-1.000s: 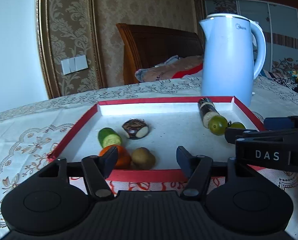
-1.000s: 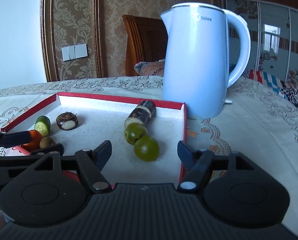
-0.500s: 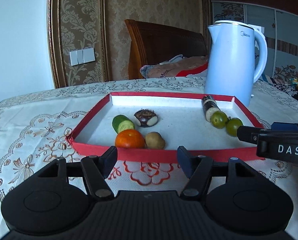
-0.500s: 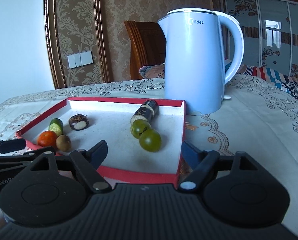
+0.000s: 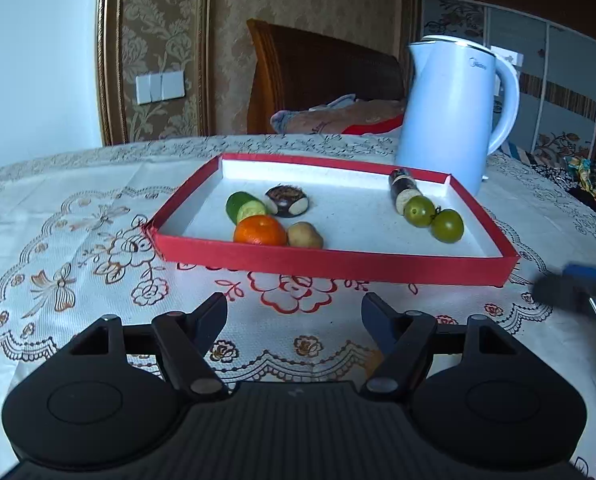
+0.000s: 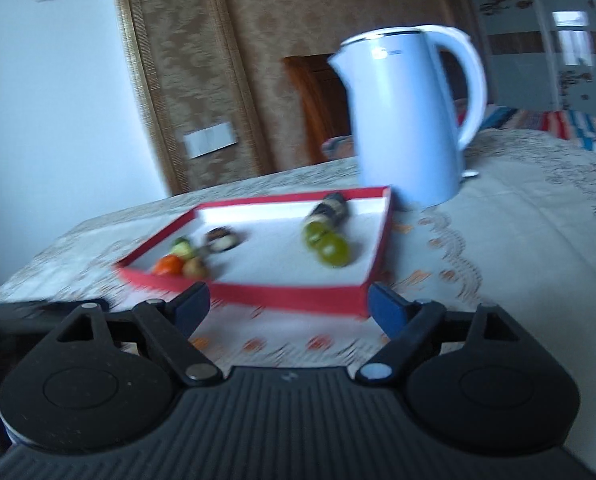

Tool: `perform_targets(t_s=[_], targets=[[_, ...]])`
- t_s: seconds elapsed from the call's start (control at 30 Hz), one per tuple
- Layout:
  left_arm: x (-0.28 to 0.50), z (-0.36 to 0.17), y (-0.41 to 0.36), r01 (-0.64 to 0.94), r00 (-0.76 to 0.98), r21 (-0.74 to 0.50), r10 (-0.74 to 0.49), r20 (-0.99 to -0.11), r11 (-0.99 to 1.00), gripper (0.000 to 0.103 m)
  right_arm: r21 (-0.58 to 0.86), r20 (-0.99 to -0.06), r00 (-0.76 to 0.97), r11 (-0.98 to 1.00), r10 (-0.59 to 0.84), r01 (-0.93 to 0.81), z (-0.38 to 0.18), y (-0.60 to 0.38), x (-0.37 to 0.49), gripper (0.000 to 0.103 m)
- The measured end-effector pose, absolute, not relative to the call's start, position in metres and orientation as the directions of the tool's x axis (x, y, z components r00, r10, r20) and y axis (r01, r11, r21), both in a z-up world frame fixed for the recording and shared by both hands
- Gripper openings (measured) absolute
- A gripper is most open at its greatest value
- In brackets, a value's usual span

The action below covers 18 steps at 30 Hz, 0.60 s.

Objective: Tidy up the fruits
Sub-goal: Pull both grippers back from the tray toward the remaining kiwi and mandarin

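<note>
A red-rimmed tray [image 5: 329,262] [image 6: 282,294] lies on the table. At its left are an orange [image 5: 260,230], a cucumber piece [image 5: 245,207], a brown kiwi-like fruit [image 5: 305,235] and a dark cut fruit [image 5: 288,201]. At its right are two green round fruits [image 5: 433,218] [image 6: 326,242] and a dark banded stick [image 5: 403,190]. My left gripper [image 5: 294,314] is open and empty, well short of the tray's near rim. My right gripper [image 6: 289,302] is open and empty, in front of the tray; this view is blurred. It also shows blurred in the left wrist view [image 5: 577,294].
A pale blue electric kettle [image 5: 453,112] [image 6: 409,120] stands just behind the tray's far right corner. A lace tablecloth [image 5: 78,248] covers the table. A wooden chair back [image 5: 321,76] stands beyond the far edge.
Both grippers have pulled back from the tray toward the near edge of the table. Both stay open and empty. The fruits have not moved.
</note>
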State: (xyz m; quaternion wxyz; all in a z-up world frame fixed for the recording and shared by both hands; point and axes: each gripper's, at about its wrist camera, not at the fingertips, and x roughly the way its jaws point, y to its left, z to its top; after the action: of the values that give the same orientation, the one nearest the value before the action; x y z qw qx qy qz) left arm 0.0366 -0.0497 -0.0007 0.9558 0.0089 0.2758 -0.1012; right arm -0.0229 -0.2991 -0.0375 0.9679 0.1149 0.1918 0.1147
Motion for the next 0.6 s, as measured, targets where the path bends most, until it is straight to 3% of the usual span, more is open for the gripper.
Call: perform_targets(t_s=[0.23, 0.37, 0.47, 0.6], targets=[[0.044, -0.001, -0.037, 0.133, 0.822, -0.097, -0.164, -0.546, 0.986, 0.074, 0.155, -0.432, 0.823, 0.929, 0.370, -0.336, -0.050, -0.261, -0.050, 0.089], [0.045, -0.001, -0.037, 0.137, 0.817, -0.102, -0.171, -0.551, 0.985, 0.074, 0.134, -0.491, 0.791, 0.928, 0.366, -0.346, -0.056, -0.249, -0.043, 0.064], [0.044, -0.001, -0.039, 0.145, 0.819, -0.095, -0.173, -0.548, 0.985, 0.074, 0.162, -0.519, 0.765, 0.922, 0.382, -0.351, -0.060, -0.249, -0.038, 0.053], [0.045, -0.002, -0.041, 0.154, 0.812, -0.087, -0.176, -0.556, 0.984, 0.074, 0.193, -0.525, 0.751, 0.916, 0.399, -0.352, -0.061, -0.252, -0.035, 0.051]])
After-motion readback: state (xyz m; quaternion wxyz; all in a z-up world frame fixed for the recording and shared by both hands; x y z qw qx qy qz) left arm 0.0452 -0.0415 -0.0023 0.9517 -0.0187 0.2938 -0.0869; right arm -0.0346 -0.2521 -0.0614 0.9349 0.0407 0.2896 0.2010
